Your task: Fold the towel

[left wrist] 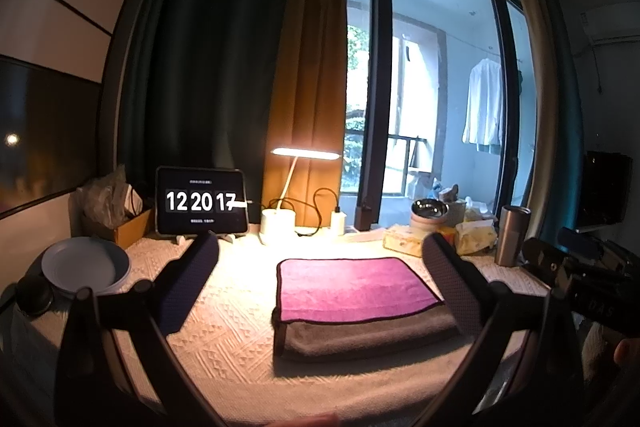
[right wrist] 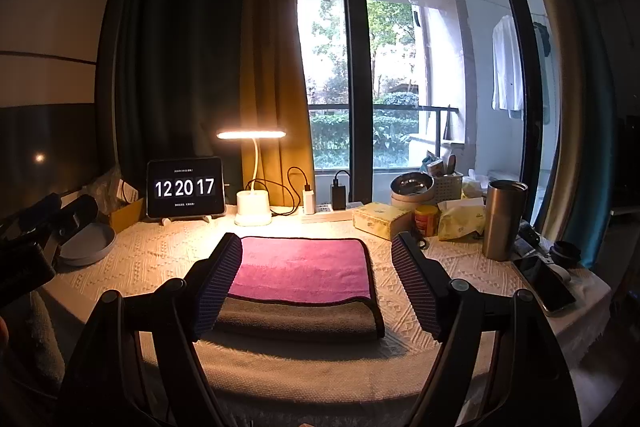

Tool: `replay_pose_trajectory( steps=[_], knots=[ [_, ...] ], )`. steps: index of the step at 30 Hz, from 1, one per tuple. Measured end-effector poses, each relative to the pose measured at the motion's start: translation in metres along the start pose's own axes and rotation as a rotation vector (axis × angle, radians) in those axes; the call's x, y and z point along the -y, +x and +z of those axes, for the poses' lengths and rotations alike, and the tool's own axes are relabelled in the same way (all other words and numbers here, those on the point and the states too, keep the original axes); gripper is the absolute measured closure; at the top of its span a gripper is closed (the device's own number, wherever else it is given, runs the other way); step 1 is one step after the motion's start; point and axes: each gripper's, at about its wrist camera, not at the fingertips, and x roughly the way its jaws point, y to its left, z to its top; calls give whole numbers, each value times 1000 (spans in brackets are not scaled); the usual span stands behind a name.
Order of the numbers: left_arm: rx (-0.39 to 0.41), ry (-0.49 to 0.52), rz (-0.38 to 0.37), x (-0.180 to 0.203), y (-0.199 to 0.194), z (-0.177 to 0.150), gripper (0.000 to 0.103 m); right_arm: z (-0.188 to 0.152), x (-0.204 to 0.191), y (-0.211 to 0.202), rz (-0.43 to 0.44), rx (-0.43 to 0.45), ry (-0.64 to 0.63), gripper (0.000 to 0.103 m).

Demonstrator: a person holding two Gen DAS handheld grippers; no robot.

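The one clearly readable text is on the tablet (left wrist: 201, 201), propped at the back of the counter (left wrist: 224, 307) at about ten o'clock in both views: large white flip-clock digits "12 20 17" on a black screen (right wrist: 184, 187). Small lines of print sit above and below the digits, too tiny to read. In the left wrist view, at three o'clock, the dark body of the other handheld device (left wrist: 592, 287) bears pale letters that look like "DA S", partly cut off. Packaging on the yellow tissue box (right wrist: 382, 219) is illegible.
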Motion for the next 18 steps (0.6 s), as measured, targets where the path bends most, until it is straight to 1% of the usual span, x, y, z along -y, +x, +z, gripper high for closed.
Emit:
replay_pose_trajectory(
  steps=[4, 8, 12, 18],
  knots=[
    [-38, 3, 13, 1, 8, -3, 1, -2, 3, 4, -6, -15, 12, 23],
    [-96, 9, 15, 4, 21, -9, 1, -6, 9, 15, -15, -56, 26, 23],
    [-157, 3, 22, 3, 37, -16, 1, -15, 21, 33, -16, -125, 56, 23],
    [-249, -1, 9, 4, 63, -29, 1, -25, 30, 55, -15, -197, 72, 23]
  ],
)
